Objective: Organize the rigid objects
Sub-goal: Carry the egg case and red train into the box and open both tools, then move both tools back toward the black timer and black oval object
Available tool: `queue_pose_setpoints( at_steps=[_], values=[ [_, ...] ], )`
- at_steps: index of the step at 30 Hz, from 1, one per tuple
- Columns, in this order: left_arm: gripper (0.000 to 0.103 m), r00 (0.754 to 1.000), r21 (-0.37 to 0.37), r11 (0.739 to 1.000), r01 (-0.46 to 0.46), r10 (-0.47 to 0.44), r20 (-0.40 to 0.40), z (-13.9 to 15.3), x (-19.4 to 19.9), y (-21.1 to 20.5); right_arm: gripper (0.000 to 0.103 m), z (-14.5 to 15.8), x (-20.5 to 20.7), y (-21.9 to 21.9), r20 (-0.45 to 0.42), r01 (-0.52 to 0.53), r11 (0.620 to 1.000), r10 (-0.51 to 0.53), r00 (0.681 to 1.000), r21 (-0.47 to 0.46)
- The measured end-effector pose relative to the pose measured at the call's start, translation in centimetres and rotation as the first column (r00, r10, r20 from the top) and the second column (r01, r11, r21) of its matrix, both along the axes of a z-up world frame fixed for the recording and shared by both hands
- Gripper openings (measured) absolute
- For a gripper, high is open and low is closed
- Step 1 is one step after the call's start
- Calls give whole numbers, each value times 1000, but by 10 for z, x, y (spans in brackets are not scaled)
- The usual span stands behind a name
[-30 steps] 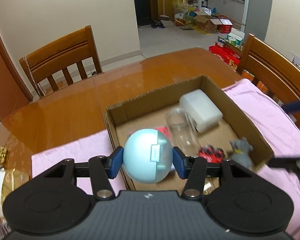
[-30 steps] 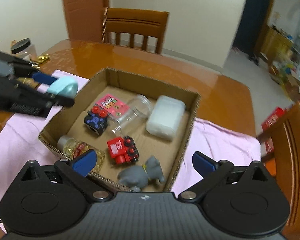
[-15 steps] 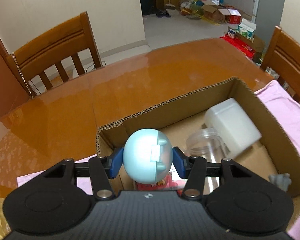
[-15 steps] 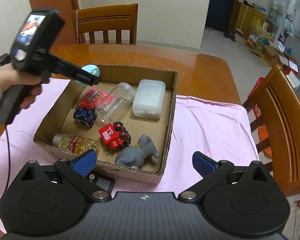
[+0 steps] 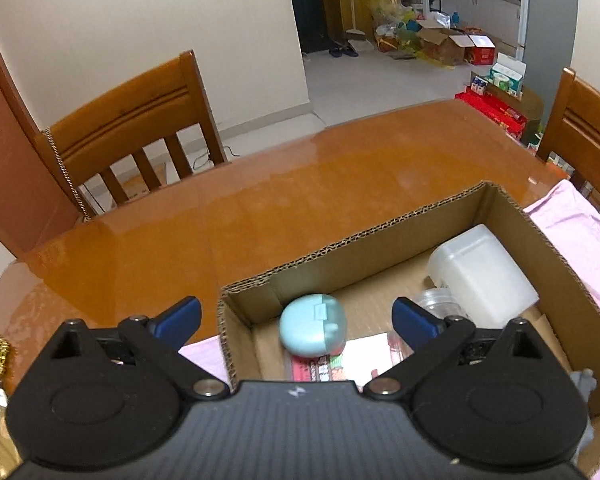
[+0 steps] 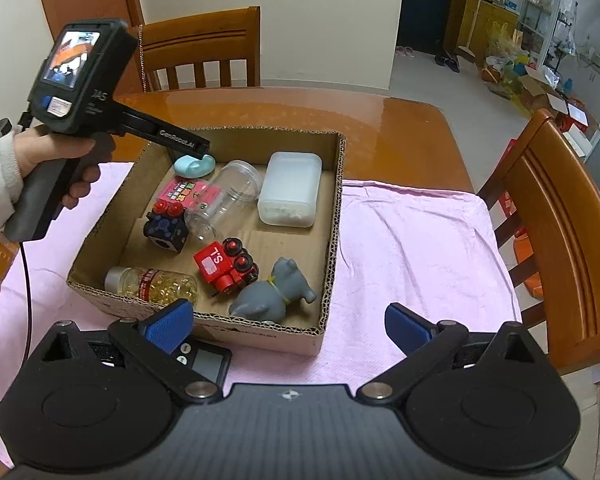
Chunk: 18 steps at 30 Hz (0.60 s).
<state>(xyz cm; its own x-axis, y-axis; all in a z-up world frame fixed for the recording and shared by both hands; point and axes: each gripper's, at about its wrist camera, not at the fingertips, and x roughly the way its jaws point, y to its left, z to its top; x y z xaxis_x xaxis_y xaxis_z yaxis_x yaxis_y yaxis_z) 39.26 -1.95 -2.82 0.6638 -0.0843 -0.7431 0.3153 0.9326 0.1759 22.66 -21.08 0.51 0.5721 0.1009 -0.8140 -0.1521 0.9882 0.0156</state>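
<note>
The cardboard box [image 6: 332, 216] sits on a pink cloth [image 6: 412, 248] over the wooden table [image 5: 260, 208], and it is the landmark for everything here; the step in hand looks like the release of one more rigid object into it, since the left gripper [image 5: 296, 316] hangs over the box's far left corner with its jaws opening, nearly at full spread and gripping nothing, while the pale blue egg-shaped case [image 5: 313, 330] lies on the box floor between and below its fingers, partly on a pink card [image 6: 186, 192]; the right gripper [image 6: 288, 326] waits just outside the box's near wall, jaws spread wide and empty; inside the box lie a white container [image 6: 290, 188] against the far right wall, a clear jar [image 6: 224, 196] on its side beside it, a grey animal figure [image 6: 272, 292] and a red toy engine [image 6: 226, 264] toward the near wall, a capsule bottle [image 6: 156, 282] in the near left corner and a black cube with red knobs [image 6: 166, 228] in the left middle; the next move, I judge, calls for lifting the left gripper clear without nudging the case, then finding whatever is left outside; what remains to collect is hard to tell, because a dark flat device [image 6: 204, 360] by the near wall is half hidden under the right gripper, and the left view cuts off the box's near half.
</note>
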Motion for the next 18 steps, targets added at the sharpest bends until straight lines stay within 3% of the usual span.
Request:
queue_pose_setpoints(
  at_steps=[7,18],
  values=[
    [101,999,5,1000,-8,7,33,23,-37,12,103,-8,-11,-2,40,6,1000,-5,999,-14],
    [102,993,-2,998,-64,64,97,33,-125,27,103,-62,-32,11,11,-10,997,11,1000,-79]
  ],
)
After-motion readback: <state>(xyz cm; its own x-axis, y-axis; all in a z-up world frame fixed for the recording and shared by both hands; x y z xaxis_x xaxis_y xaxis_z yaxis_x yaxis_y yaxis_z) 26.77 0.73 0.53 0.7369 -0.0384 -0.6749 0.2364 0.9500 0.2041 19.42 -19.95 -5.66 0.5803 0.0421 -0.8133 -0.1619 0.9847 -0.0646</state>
